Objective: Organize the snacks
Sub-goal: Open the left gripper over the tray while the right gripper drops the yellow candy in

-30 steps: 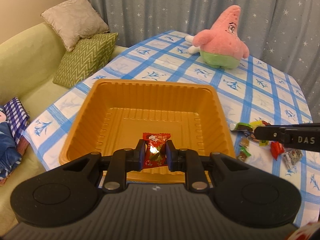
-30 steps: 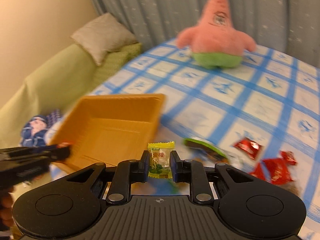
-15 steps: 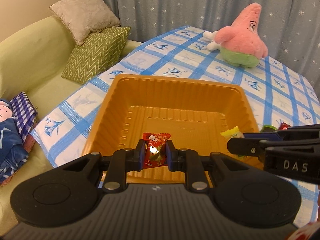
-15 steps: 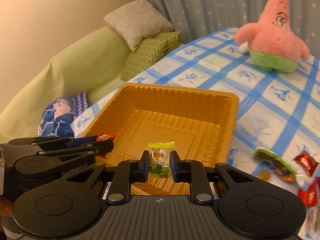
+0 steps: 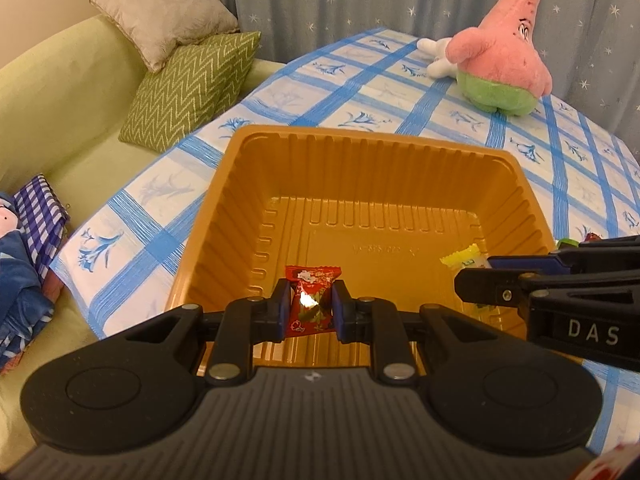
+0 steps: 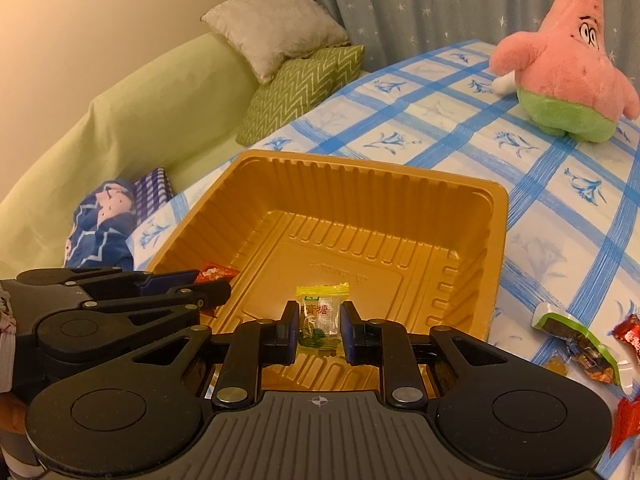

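Note:
An orange plastic tray (image 5: 372, 148) (image 6: 360, 172) sits on the blue-checked tablecloth, nothing lying on its floor. My left gripper (image 5: 308, 308) is shut on a red candy wrapper (image 5: 310, 304) and holds it over the tray's near edge. My right gripper (image 6: 319, 326) is shut on a yellow-topped clear candy (image 6: 322, 316) and holds it over the tray's near right part. That candy (image 5: 466, 258) and the right gripper also show in the left wrist view. The left gripper's red candy (image 6: 214, 272) shows in the right wrist view.
Several loose snacks lie on the cloth right of the tray, among them a green-edged packet (image 6: 576, 338) and red wrappers (image 6: 630, 330). A pink star plush (image 5: 500, 56) (image 6: 568, 68) sits at the far side. A green sofa with cushions (image 5: 192, 88) runs along the left.
My right gripper has carried the yellow candy from the cloth to over the tray. My left gripper has moved closer over the tray with the red candy still held.

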`<state>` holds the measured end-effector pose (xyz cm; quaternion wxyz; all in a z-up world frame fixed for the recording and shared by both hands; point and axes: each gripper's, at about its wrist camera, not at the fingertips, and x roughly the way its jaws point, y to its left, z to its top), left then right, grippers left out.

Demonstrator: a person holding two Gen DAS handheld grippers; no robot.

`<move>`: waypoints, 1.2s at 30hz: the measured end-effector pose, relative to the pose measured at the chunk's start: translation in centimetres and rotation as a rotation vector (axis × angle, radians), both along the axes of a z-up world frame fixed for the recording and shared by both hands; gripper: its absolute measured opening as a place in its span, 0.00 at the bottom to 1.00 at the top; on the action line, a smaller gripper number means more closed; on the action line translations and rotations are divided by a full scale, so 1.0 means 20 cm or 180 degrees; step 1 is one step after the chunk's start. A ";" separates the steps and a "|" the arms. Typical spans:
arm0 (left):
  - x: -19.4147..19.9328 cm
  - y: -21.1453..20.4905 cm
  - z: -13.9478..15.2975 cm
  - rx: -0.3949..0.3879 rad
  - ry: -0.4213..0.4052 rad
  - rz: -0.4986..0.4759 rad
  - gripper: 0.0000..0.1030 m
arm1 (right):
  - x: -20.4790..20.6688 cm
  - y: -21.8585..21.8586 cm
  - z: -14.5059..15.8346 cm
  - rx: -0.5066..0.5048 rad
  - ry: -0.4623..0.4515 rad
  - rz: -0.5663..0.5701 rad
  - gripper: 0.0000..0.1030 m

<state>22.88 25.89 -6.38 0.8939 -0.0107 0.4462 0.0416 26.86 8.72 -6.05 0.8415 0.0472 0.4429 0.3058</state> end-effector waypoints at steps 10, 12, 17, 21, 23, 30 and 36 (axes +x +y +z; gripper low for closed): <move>0.04 0.03 -0.03 -0.0073 0.0084 -0.0060 0.25 | 0.03 0.01 -0.02 -0.0025 0.0052 -0.0059 0.21; 0.04 0.03 -0.03 -0.0072 0.0078 -0.0070 0.28 | 0.04 0.01 -0.02 -0.0021 0.0065 -0.0078 0.21; 0.01 0.05 -0.01 -0.0091 0.0094 -0.0083 0.28 | 0.04 0.02 -0.02 0.0002 0.0078 -0.0075 0.21; -0.01 0.07 0.00 -0.0104 0.0103 -0.0072 0.28 | 0.04 0.05 -0.02 0.0017 0.0065 -0.0044 0.21; -0.02 0.08 0.01 -0.0103 0.0101 -0.0055 0.28 | 0.04 0.07 -0.02 0.0039 0.0047 -0.0022 0.21; -0.08 0.09 0.03 -0.0128 0.0093 -0.0016 0.30 | 0.04 0.10 -0.01 0.0242 0.0061 -0.0019 0.24; -0.14 0.07 0.06 -0.0172 0.0081 -0.0006 0.34 | -0.02 0.05 0.02 0.0267 0.0069 -0.0036 0.45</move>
